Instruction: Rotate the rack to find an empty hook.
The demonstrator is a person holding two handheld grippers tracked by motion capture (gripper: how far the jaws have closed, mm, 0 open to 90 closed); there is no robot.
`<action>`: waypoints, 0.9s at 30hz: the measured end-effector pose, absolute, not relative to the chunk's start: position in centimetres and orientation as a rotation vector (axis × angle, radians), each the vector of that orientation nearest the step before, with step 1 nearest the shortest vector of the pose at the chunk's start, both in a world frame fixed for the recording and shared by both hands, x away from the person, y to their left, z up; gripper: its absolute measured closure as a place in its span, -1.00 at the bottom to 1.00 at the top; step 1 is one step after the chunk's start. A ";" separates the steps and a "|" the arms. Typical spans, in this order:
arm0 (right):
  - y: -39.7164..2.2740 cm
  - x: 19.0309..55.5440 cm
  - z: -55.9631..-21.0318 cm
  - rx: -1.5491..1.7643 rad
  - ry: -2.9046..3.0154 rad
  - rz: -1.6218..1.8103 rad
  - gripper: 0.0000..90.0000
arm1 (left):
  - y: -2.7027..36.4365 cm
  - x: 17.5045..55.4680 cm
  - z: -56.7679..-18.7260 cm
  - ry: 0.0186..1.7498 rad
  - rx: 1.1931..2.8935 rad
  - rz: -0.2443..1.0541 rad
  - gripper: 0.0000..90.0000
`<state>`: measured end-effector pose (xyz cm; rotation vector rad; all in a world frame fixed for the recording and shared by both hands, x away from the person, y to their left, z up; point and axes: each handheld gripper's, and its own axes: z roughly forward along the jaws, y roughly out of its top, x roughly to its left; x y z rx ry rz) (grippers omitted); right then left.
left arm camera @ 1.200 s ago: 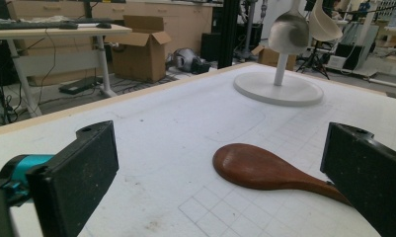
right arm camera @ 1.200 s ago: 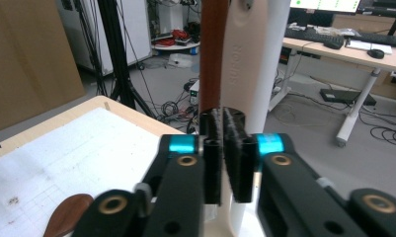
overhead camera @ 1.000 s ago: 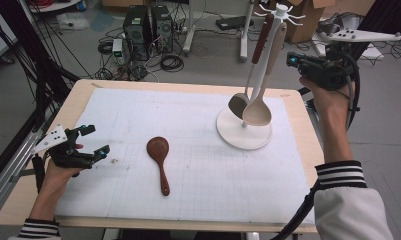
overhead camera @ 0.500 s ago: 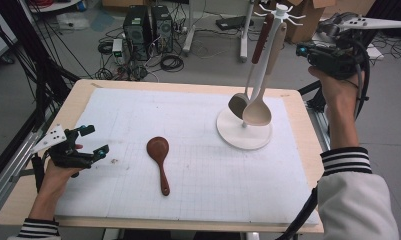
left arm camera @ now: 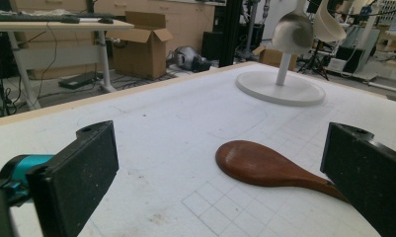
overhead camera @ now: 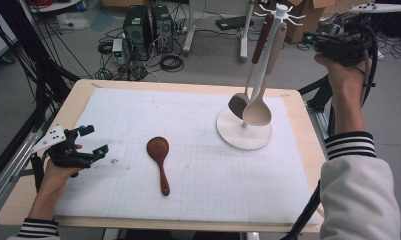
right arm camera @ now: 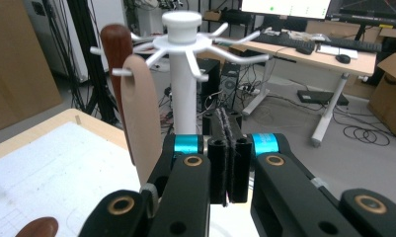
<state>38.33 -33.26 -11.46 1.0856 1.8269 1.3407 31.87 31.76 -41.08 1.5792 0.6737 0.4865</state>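
Upper right of the high view: right hand-held gripper [overhead camera: 322, 44], jaws closed and empty, has drawn up and away from the utensil rack [overhead camera: 268, 75]. Left hand-held gripper [overhead camera: 90, 140] open, lower left. Dark wooden spoon [overhead camera: 159, 155] lies mid-table, likely next to hang.

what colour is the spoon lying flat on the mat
Dark reddish-brown wood; the spoon shows best in the left gripper view.
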 end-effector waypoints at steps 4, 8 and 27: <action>-33.3 38.4 -10.8 1.081 1.821 1.336 1.00 | 31.8 31.9 -41.1 0.678 1.579 0.485 -0.96; -33.3 38.5 -10.4 1.078 1.816 1.331 1.00 | 31.8 31.9 -41.2 0.678 1.578 0.482 -0.96; -32.5 39.1 -10.0 1.059 1.842 1.331 1.00 | 31.9 31.8 -41.2 0.680 1.582 0.483 -0.96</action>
